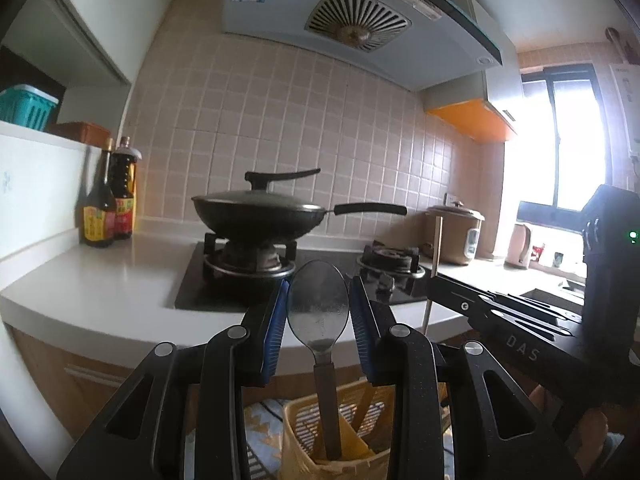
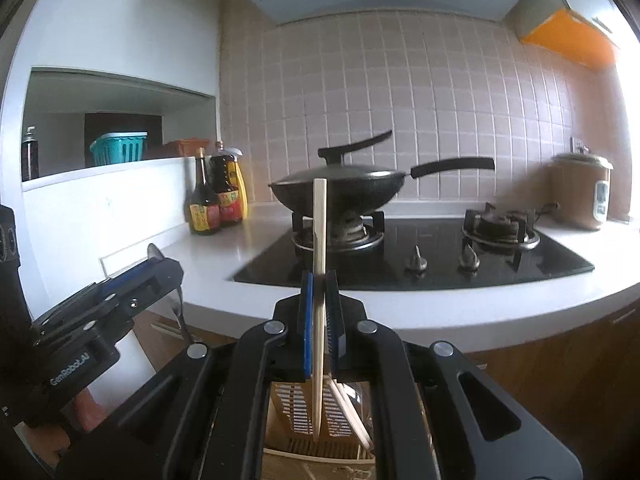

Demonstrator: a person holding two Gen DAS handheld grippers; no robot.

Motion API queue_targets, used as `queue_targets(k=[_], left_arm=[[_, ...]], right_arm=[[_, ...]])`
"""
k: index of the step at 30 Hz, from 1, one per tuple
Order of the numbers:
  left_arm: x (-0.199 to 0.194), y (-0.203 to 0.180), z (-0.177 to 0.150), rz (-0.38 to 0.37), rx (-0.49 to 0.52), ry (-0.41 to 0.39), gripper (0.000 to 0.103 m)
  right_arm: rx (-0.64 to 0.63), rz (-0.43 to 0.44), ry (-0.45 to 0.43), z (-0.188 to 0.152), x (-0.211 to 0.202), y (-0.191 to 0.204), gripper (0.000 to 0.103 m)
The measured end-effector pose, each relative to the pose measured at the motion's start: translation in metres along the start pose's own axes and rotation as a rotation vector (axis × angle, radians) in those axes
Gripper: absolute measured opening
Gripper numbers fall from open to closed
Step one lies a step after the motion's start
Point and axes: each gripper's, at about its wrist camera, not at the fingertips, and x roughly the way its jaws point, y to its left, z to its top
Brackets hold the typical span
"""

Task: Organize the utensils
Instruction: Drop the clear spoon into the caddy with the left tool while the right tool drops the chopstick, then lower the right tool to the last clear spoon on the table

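So I've got the left gripper (image 1: 319, 312) clamping the spoon (image 1: 318, 304) and the right gripper (image 2: 320, 312) clamped on one chopstick (image 2: 319, 240). Both stand upright above the yellow holder (image 1: 332, 436), so a loose pinch could let either swing and miss its slot.

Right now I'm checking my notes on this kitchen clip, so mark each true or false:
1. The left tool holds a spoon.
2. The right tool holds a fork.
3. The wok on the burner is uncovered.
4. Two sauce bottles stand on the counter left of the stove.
1. True: the left tool grips a metal spoon, bowl up.
2. False: the right tool is shut on a wooden chopstick.
3. False: the wok has a lid on.
4. True: the sauce bottles stand beside the stove.
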Motion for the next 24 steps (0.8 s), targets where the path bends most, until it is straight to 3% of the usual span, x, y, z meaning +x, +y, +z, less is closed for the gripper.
queue_targets(k=[10, 12, 14, 19, 24], left_arm=[[-0.006, 0.016, -0.009, -0.037, -0.060, 0.043, 0.030], [-0.011, 0.020, -0.007, -0.044, -0.075, 0.045, 0.034], [-0.019, 0.021, -0.004, -0.045, -0.084, 0.038, 0.049], [-0.048, 0.021, 0.008, -0.045, -0.077, 0.020, 0.052], [-0.083, 0.019, 0.017, -0.060, -0.093, 0.006, 0.055]], right_arm=[[-0.038, 0.006, 0.031, -0.013, -0.011, 0.005, 0.005], [-0.015, 0.012, 0.036, -0.013, -0.018, 0.003, 0.007], [0.011, 0.027, 0.050, -0.013, -0.023, 0.000, 0.013], [0.038, 0.030, 0.079, -0.014, -0.046, -0.003, 0.015], [0.081, 0.040, 0.090, -0.014, -0.084, -0.009, 0.027]])
